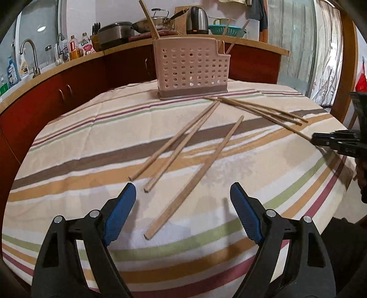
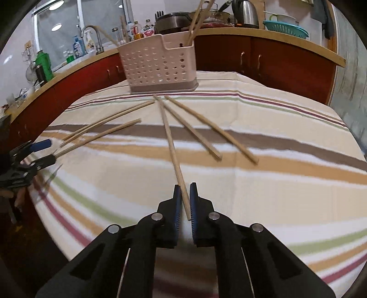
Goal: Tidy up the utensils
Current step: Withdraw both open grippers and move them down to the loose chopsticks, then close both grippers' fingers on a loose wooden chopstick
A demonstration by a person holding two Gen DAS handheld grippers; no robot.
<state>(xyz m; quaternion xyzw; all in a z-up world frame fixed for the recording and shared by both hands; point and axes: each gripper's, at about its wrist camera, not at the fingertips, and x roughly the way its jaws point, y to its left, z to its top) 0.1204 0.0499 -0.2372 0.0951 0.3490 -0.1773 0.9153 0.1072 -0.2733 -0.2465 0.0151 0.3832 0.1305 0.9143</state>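
Observation:
Several wooden chopsticks lie on the striped tablecloth [image 1: 91,146]. A pink perforated utensil holder [image 1: 192,68] stands at the table's far side with chopsticks upright in it; it also shows in the right wrist view [image 2: 158,66]. My left gripper [image 1: 182,190] is open, just above the cloth, with the near end of one chopstick [image 1: 195,178] lying between its blue pads. My right gripper [image 2: 184,190] is shut on the near end of another chopstick [image 2: 169,142], whose far tip points at the holder. The right gripper also shows in the left wrist view [image 1: 321,139].
A kitchen counter [image 1: 68,64] with red cabinets curves behind the table, carrying a sink tap, bottles, pots, a kettle [image 1: 196,19] and a teal colander [image 2: 285,28]. The table edge drops off at the right [image 1: 344,183]. The left gripper shows at the left in the right wrist view [image 2: 43,152].

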